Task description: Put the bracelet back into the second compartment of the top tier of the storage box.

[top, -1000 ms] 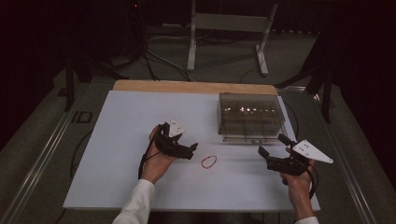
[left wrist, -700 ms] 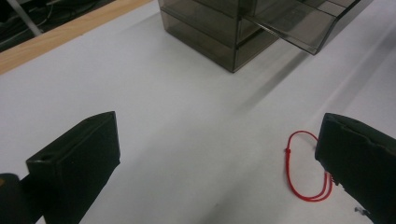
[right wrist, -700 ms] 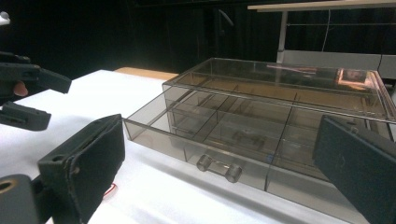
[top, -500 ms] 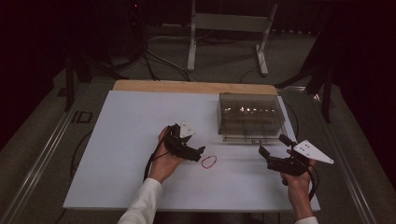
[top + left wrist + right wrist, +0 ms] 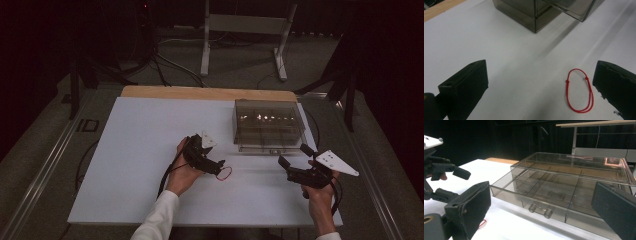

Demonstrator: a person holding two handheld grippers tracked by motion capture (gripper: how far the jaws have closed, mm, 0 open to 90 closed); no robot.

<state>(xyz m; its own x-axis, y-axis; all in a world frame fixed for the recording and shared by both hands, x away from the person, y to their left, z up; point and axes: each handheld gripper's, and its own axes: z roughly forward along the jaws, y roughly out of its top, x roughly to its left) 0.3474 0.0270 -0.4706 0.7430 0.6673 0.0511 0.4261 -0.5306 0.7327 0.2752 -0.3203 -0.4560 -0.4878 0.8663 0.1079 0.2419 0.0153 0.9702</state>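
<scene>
Left gripper (image 5: 216, 166) hangs low over the white table (image 5: 135, 150) with its jaws spread wide, and in its own view I see the red string loop (image 5: 579, 91) lying flat on the sheet, just inside the jaw on that view's right; in the high view the loop (image 5: 224, 173) sits right at the gripper's tips, in front of the smoky plastic drawer box (image 5: 268, 124) and apart from it; I judge the loop as next to weightless and entirely limp, a thin cord with two small knots, so it will neither slip nor break but it will flop and lie too flat to scoop; I would pinch down onto the doubled strand at the loop's near end, or across one knot, with the tips pressed to the table, since a grab at the open middle closes on air; right gripper (image 5: 299, 171) waits off to the side, jaws apart and holding nothing, looking at the box's bottom drawer (image 5: 529, 195), which stands pulled out with its small clear handle (image 5: 540, 210) facing me; against the frame of a second ago, my left hand has travelled right and forward across the sheet, from well short of the loop to right upon it; the right gripper and the box sit where they were.
</scene>
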